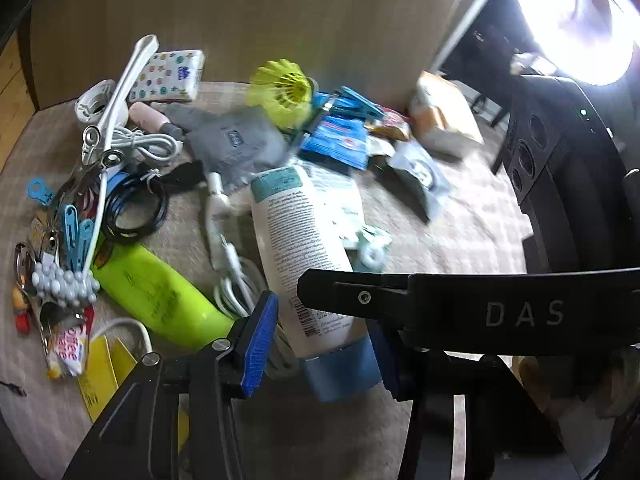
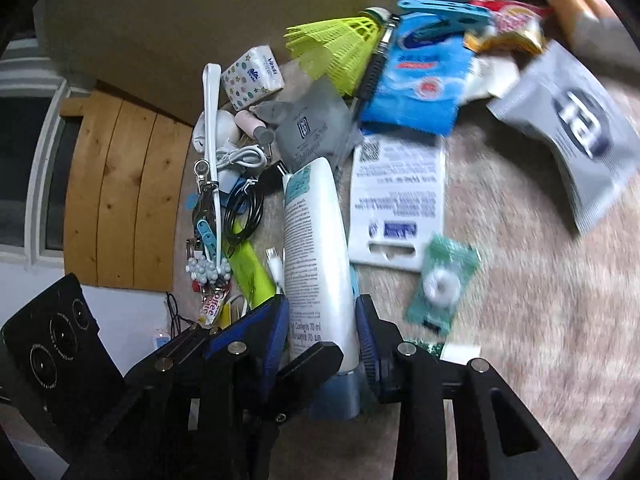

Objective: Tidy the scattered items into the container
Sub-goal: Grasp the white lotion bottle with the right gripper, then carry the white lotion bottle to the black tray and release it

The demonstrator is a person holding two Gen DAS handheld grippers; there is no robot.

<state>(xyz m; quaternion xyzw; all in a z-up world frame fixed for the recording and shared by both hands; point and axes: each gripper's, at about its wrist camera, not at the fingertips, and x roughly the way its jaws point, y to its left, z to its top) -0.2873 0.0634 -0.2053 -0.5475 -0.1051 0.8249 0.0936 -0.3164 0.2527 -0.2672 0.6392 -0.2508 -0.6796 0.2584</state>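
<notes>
A white lotion tube with a blue cap lies on the beige cloth among scattered items. In the left wrist view my left gripper straddles its cap end; its blue pads stand slightly apart from the tube. The right gripper's black finger crosses the tube there. In the right wrist view the tube sits between the blue pads of my right gripper, which touch its sides. A lime bottle, yellow shuttlecock, grey pouch and blue packet lie around.
A tissue pack, white cable, black cable coil, clothes pegs and a mint candy litter the cloth. A white card and grey sachet lie right. A cardboard wall stands behind.
</notes>
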